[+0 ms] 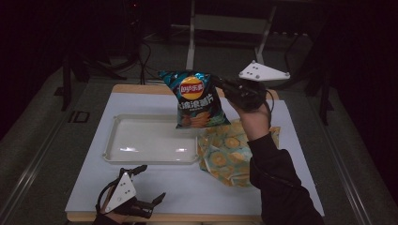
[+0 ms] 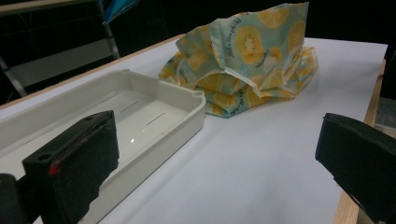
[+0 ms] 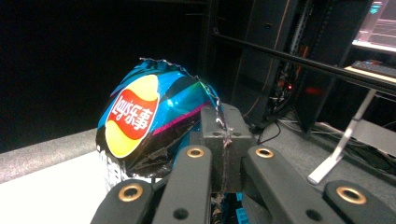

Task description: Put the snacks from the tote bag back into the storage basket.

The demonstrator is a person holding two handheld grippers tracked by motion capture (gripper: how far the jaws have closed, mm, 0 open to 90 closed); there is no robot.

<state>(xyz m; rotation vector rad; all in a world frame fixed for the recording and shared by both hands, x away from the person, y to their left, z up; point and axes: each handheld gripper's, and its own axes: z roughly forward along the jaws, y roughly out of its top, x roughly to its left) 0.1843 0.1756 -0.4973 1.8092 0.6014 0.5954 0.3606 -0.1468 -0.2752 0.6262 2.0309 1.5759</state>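
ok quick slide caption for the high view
Right gripper lifts a chip bag above the white tray; left gripper rests open.

The table [image 1: 84, 187] carries a flat white top with a light wooden edge along its near and far sides. A shallow white tray [image 1: 110, 140] lies on the left-centre of the top, long side parallel to the near edge. A crumpled cloth bag [image 1: 225, 152] with a yellow fruit print on pale blue lies just beside the tray's right end. The left gripper [image 1: 149, 185] rests on the top at the near-left corner.
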